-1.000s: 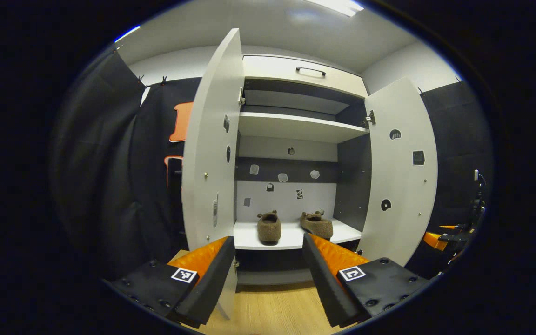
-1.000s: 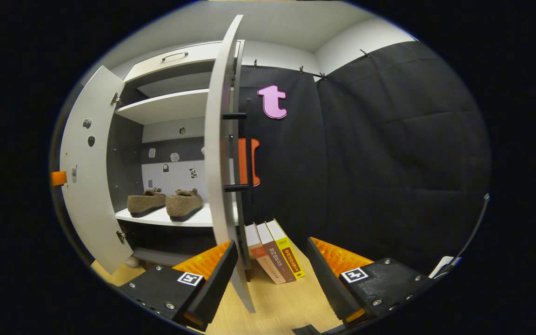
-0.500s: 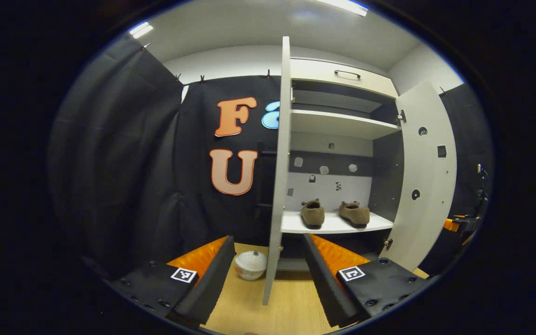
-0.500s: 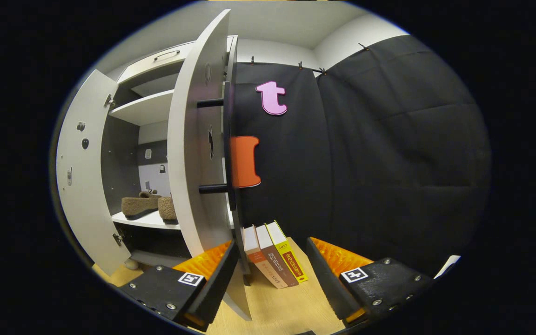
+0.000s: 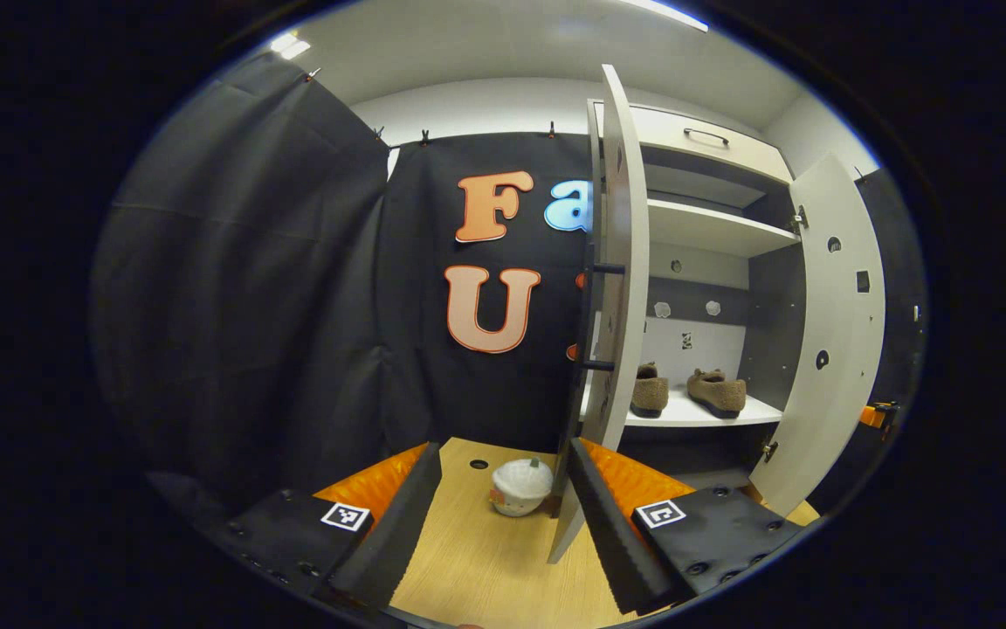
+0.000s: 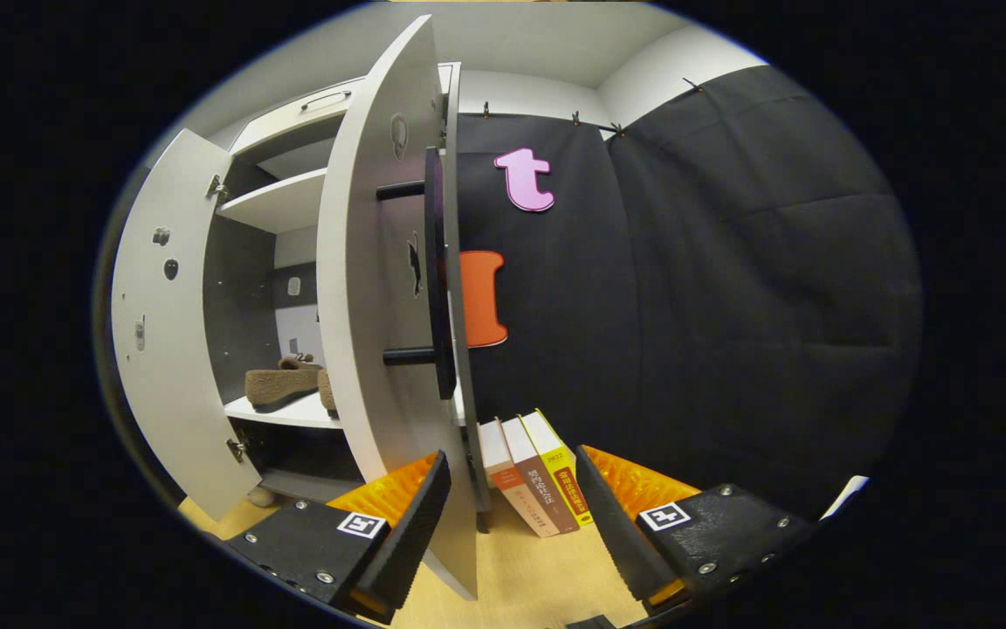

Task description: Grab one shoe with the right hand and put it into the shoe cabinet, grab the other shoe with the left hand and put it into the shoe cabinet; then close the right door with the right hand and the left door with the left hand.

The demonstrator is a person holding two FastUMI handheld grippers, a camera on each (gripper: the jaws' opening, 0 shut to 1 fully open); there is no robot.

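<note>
Two brown fuzzy shoes rest side by side on the white lower shelf of the shoe cabinet. Both doors stand open. In the left gripper view the left door is nearly edge-on, with its black handle on my side. My left gripper is open and holds nothing; the door's bottom corner hangs just by its right finger. In the right gripper view the right door, with a black handle, hides part of the shoes. My right gripper is open, the door's lower edge between its fingers.
A small white lidded pot sits on the wooden floor left of the cabinet. Three books lean against the black cloth wall right of it. The far right door and far left door swing outward.
The left gripper view has swung left, from the left door's inner face past its edge to its handle side. The right gripper has shifted slightly, the right door hiding more of the shoes.
</note>
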